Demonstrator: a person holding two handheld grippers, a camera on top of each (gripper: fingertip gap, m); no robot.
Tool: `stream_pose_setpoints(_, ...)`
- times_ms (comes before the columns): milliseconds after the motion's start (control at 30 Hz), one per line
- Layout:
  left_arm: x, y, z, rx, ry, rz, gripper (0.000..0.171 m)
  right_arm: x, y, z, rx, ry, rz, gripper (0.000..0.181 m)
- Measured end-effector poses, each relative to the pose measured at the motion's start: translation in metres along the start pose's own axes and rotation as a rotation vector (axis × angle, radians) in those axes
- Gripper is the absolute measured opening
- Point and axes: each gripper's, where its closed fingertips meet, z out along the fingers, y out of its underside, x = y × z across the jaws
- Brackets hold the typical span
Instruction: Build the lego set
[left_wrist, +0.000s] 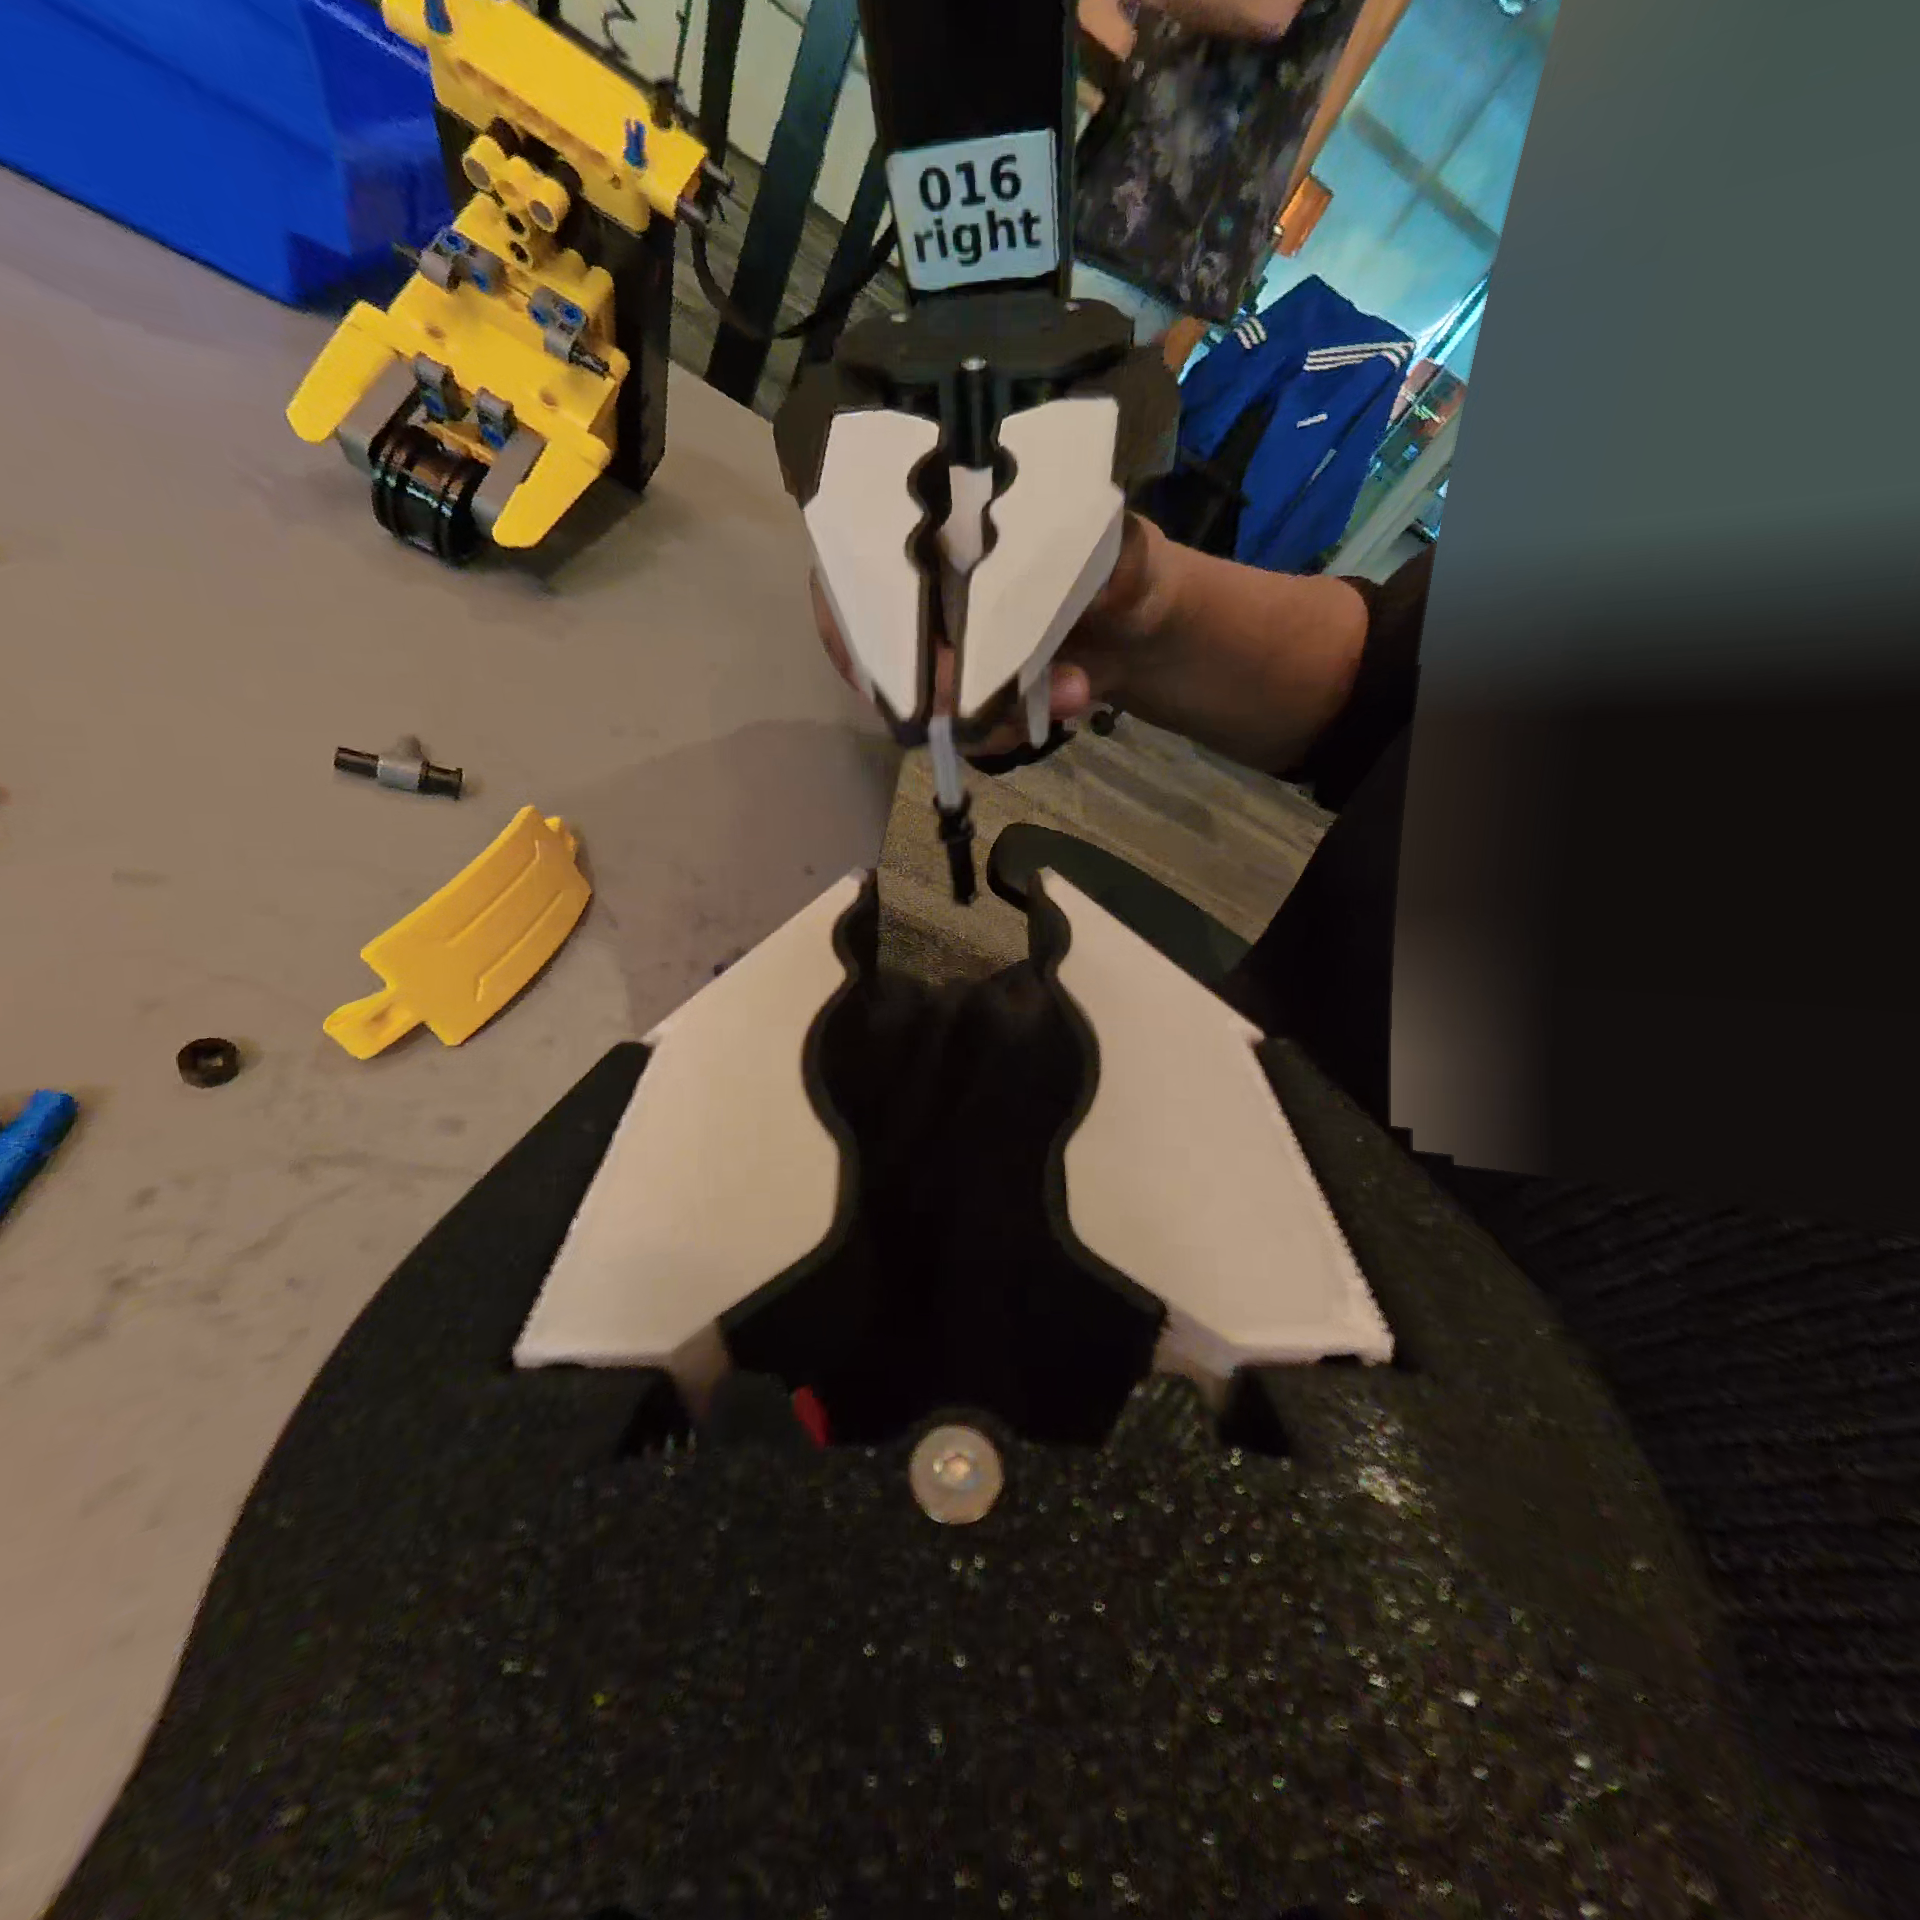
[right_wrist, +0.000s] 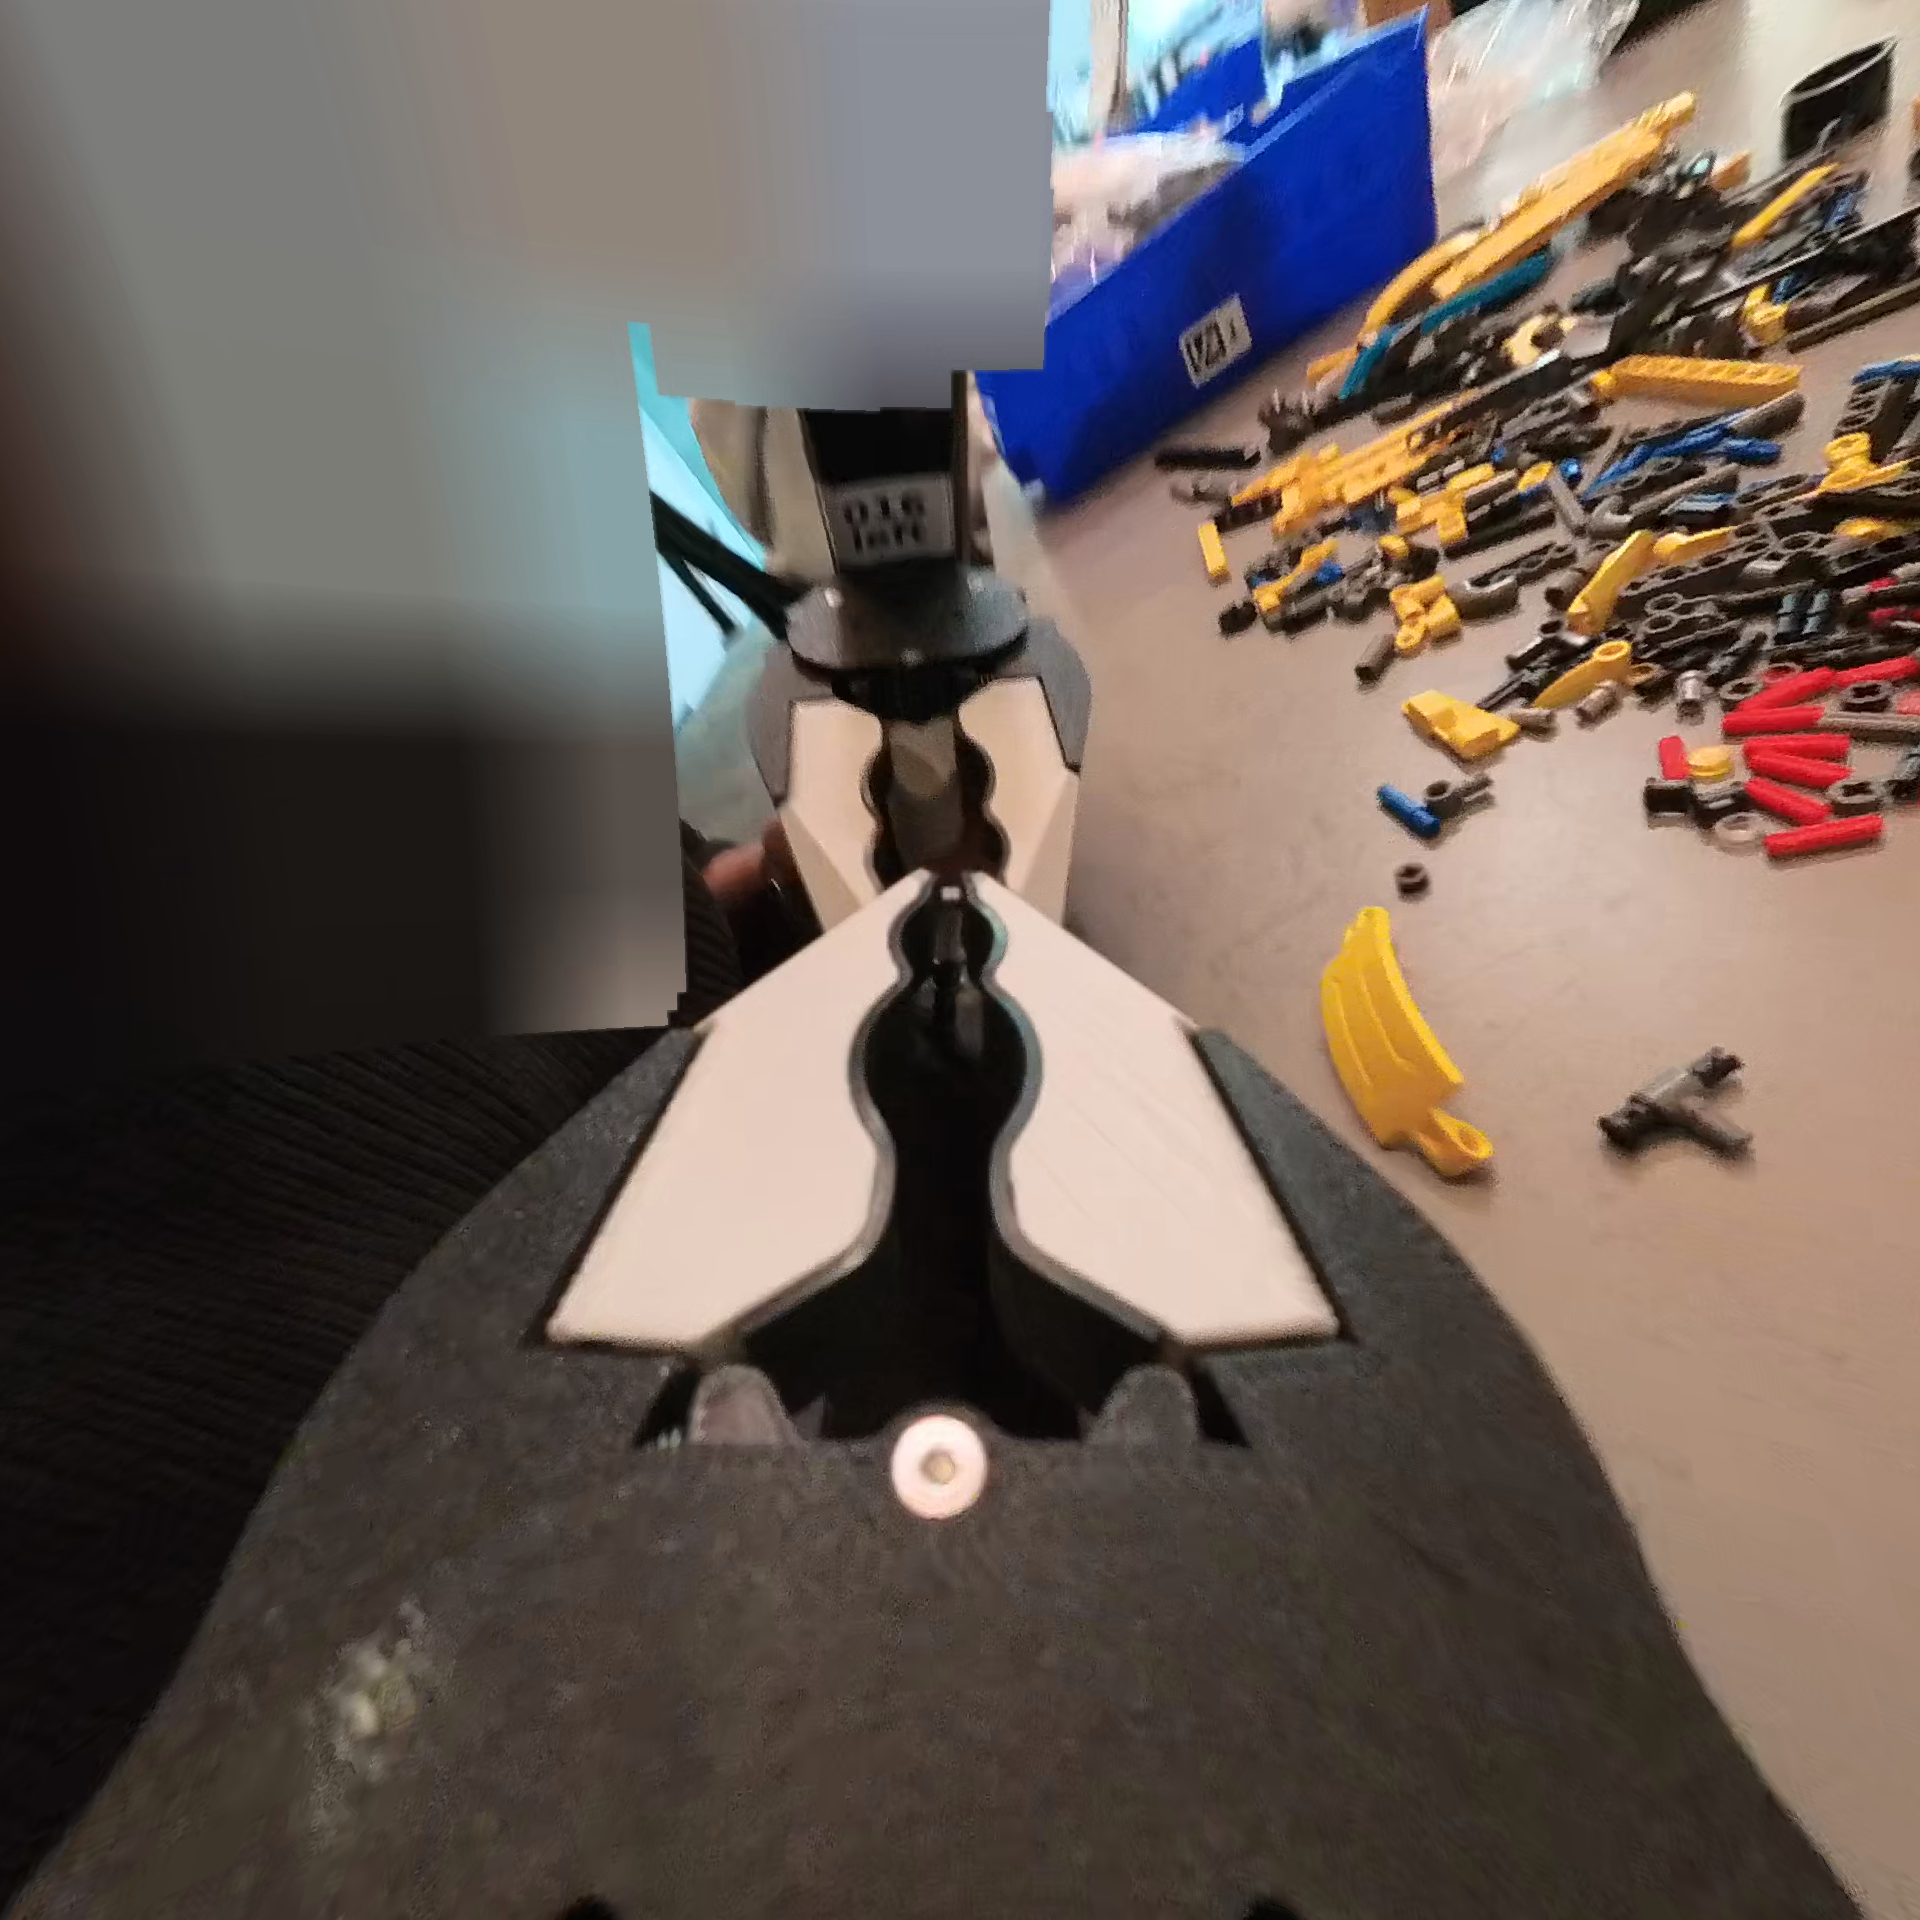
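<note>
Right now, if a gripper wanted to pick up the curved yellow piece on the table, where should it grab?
Probably across the wide curved body of the curved yellow piece, coming straight down from above. It lies flat on the table with open space around it, so fingers could close on its two long edges. The small tab at one end looks too thin for a steady hold.

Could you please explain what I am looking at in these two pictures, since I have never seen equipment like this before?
A person holds a pair of hand-held tongs in each hand, and each pair carries a camera looking along its two white fingers. The left wrist view shows the left tongs open, facing the right tongs, which are shut on a thin grey and black pin. The right wrist view looks back the other way. On the grey table lie a curved yellow panel, a small black ring, a partly built yellow model, and a heap of loose building pieces beside a blue bin.
</note>
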Motion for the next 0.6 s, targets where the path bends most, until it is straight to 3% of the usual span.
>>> stream_pose_setpoints(100,-0.002,0.004,0.005,-0.008,0.002,-0.042,0.028,-0.001,-0.007,-0.005,0.113,-0.049,0.089,0.002)
stream_pose_setpoints(267,0.002,0.001,0.008,0.039,0.036,-0.091,0.022,-0.005,-0.004,-0.005,0.143,-0.047,0.062,0.002)
stream_pose_setpoints(367,0.003,0.001,0.008,0.045,0.041,-0.081,0.005,-0.006,-0.003,-0.003,0.134,-0.025,0.023,0.002)
stream_pose_setpoints(533,0.0,0.004,0.006,0.015,-0.02,-0.01,0.004,-0.001,0.004,-0.011,0.076,0.006,0.024,0.003)
stream_pose_setpoints(600,-0.005,0.008,0.004,-0.024,-0.068,0.026,0.004,0.004,0.013,-0.014,0.004,0.042,0.012,0.017)
